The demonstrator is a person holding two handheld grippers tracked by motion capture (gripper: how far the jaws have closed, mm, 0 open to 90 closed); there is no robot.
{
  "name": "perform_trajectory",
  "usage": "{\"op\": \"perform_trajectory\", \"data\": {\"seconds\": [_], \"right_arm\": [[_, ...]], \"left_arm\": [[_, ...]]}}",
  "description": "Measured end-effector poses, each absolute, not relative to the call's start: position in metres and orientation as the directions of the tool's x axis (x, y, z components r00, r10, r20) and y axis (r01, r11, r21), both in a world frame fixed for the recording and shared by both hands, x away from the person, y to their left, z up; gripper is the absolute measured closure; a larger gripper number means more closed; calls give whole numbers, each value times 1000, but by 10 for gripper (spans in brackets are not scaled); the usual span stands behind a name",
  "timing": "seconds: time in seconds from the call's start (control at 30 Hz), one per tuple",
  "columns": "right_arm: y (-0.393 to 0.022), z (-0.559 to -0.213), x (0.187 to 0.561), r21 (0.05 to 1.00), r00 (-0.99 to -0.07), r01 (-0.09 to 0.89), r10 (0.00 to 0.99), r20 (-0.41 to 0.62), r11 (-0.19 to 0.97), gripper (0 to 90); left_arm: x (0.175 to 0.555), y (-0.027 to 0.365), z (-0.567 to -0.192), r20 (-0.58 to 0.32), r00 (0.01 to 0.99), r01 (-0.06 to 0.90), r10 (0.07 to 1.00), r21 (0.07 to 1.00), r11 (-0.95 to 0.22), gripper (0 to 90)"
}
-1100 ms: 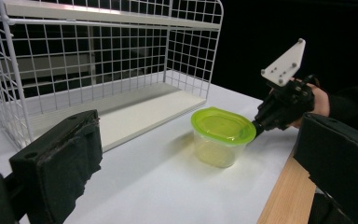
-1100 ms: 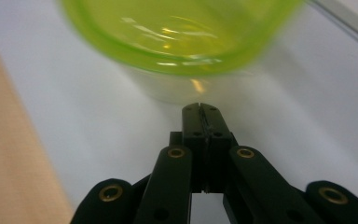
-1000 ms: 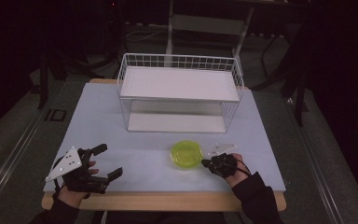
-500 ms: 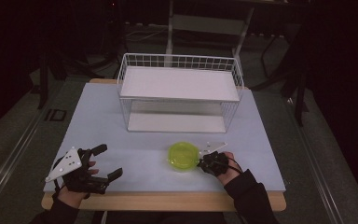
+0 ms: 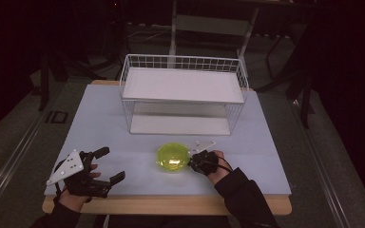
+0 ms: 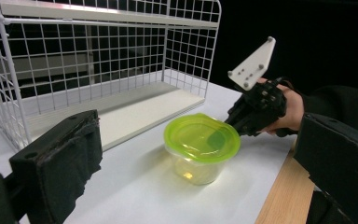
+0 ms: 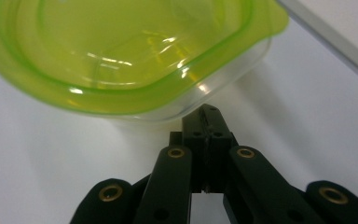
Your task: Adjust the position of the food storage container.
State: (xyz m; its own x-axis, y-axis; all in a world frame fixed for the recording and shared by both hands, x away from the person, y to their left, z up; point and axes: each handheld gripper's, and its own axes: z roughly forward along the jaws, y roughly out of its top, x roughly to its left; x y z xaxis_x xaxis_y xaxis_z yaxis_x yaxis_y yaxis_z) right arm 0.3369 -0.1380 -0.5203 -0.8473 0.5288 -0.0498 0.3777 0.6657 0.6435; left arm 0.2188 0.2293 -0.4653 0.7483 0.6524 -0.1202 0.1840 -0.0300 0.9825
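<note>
A clear plastic container with a lime-green lid (image 5: 172, 157) stands on the white mat near the front middle of the table. My right gripper (image 5: 190, 162) lies low on the mat at its right side, jaws shut with nothing between them. In the right gripper view the closed tips (image 7: 208, 114) touch the container's clear wall (image 7: 223, 70) just under the lid rim. My left gripper (image 5: 113, 164) rests at the front left, open and empty. In the left gripper view its jaws (image 6: 200, 133) frame the container (image 6: 200, 144) farther off, with the right gripper (image 6: 233, 122) against it.
A white wire rack with two shelves (image 5: 183, 95) stands at the back middle of the mat (image 5: 100, 118), its open side toward me; it also appears in the left gripper view (image 6: 98, 56). The table's wooden front edge (image 5: 166, 205) runs below both hands.
My right gripper has moved left across the mat, and the green-lidded container has slid left ahead of it. The left gripper has stayed put.
</note>
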Motion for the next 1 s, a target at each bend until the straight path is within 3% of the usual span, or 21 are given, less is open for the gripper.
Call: {"op": "perform_trajectory", "data": {"seconds": [0.43,0.63,0.77,0.8,0.83,0.87,1.0], "right_arm": [[-141,-516,337,643,-832,395,552,-52,656,898],[-155,-499,329,678,-823,386,566,-53,625,826],[-165,-487,323,712,-821,371,568,-48,596,715],[-172,-480,316,729,-817,360,574,-55,582,593],[-175,-477,313,737,-815,353,576,-60,576,535],[-175,-477,313,737,-815,353,576,-60,576,535],[-183,-467,304,772,-803,357,596,-35,526,291]], "left_arm": [[219,229,-466,-121,751,186,649,982,-33,16],[220,228,-467,-129,757,193,641,981,-30,16],[220,224,-467,-143,776,200,614,980,-24,16],[220,222,-467,-139,780,200,610,979,-32,16],[220,220,-466,-137,786,199,603,979,-36,16],[220,220,-466,-137,786,199,603,979,-36,16],[222,214,-461,-134,795,209,591,976,-59,16]]}}
